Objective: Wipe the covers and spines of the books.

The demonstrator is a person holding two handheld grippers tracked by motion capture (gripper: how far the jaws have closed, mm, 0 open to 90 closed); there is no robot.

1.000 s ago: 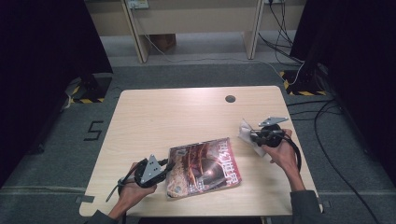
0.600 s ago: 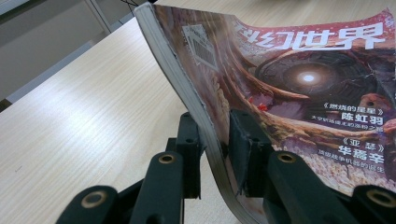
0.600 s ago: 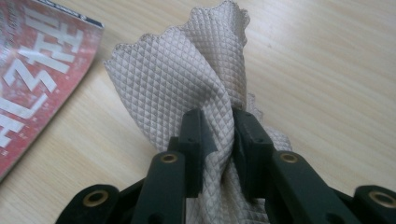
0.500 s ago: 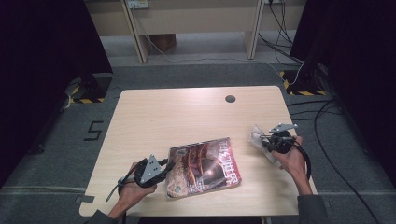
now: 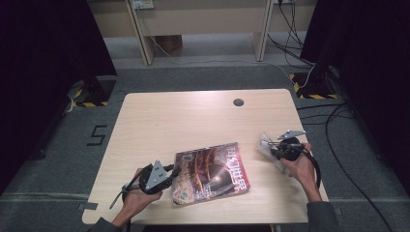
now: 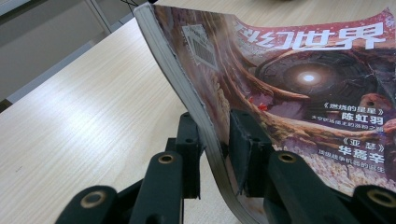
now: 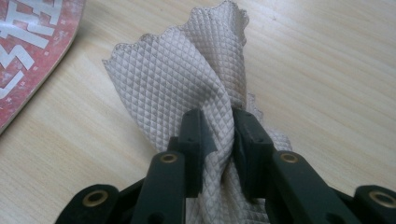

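The magazine (image 5: 211, 173) is taken as the landmark; it is laid flat on the table (image 5: 193, 116), near the table's near edge and about midway along it. The left gripper (image 5: 170, 175) is found just left of the magazine, with the magazine's left edge clamped between its jaws and raised slightly off the tabletop there. The right gripper (image 5: 271, 151) is placed to the right of the magazine, apart from it, with a cloth (image 7: 187, 79) pinched between its jaws. The cloth is spread on the table right of the magazine. A round hole (image 5: 238, 102) is set well behind the magazine, near the table's far edge.
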